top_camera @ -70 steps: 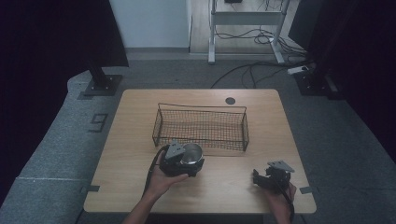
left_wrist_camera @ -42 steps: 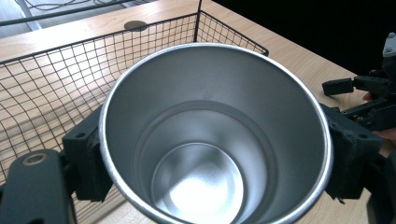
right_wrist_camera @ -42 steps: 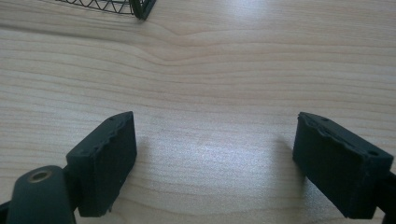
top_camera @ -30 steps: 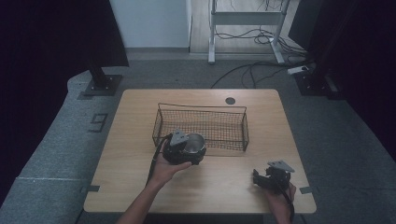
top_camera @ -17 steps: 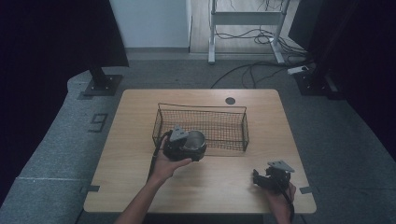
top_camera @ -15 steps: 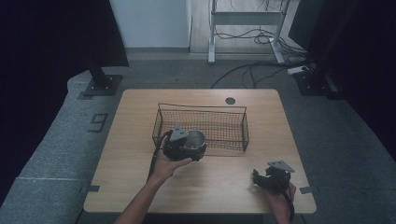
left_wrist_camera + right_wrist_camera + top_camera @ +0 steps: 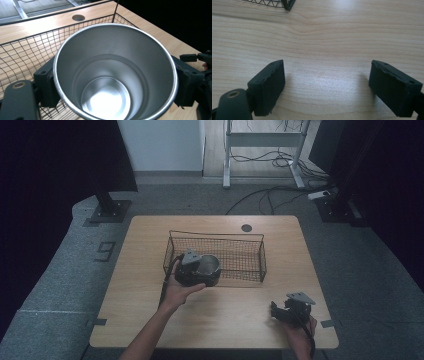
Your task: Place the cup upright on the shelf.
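A shiny steel cup (image 7: 210, 265) with an empty inside (image 7: 113, 75) sits between the jaws of my left gripper (image 7: 204, 270), which is shut on its sides. The cup hangs mouth-up at the near left wall of a black wire basket (image 7: 215, 234), partly over its rim. In the left gripper view the basket's mesh (image 7: 25, 52) lies behind and under the cup. My right gripper (image 7: 278, 312) rests low over the wooden table (image 7: 225, 320) near the front right corner. Its jaws stand wide apart (image 7: 334, 87) with only bare wood between them.
The basket holds nothing else that I can see. A round cable hole (image 7: 246, 227) is in the table behind the basket. The basket's near corner (image 7: 287, 5) shows at the top of the right gripper view.
My left gripper has carried the cup away from the person, from the table in front of the basket up to its near wall. The right gripper has stayed put.
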Motion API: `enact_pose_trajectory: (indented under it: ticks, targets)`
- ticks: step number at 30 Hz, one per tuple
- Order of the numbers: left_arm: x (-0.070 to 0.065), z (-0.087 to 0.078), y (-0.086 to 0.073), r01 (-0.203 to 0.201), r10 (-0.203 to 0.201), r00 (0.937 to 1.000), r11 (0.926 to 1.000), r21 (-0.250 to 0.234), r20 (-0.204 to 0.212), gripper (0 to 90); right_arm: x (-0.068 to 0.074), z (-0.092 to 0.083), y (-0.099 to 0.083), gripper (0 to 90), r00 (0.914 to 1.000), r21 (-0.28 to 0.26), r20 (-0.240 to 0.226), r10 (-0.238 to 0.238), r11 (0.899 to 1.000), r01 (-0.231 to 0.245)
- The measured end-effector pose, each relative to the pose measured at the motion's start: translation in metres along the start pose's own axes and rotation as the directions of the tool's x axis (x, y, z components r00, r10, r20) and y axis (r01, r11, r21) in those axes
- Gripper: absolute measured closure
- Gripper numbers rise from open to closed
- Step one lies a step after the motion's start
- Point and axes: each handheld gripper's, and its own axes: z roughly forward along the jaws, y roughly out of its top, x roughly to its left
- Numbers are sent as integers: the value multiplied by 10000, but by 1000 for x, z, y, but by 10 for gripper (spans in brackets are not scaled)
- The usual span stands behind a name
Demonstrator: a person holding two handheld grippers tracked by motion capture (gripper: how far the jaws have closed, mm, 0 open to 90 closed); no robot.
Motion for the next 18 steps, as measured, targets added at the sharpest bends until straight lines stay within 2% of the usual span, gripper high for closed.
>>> enact_pose_trajectory:
  ticks: [8,18]
  targets:
    - [3,3,6,-81,81,9999,10000,21,-152,153,0,0,0,134,10000,31,-15,-5,10000,5]
    - [3,3,11,-116,116,9999,9999,-1,-109,153,0,0,0,134,10000,29,-12,-2,10000,2]
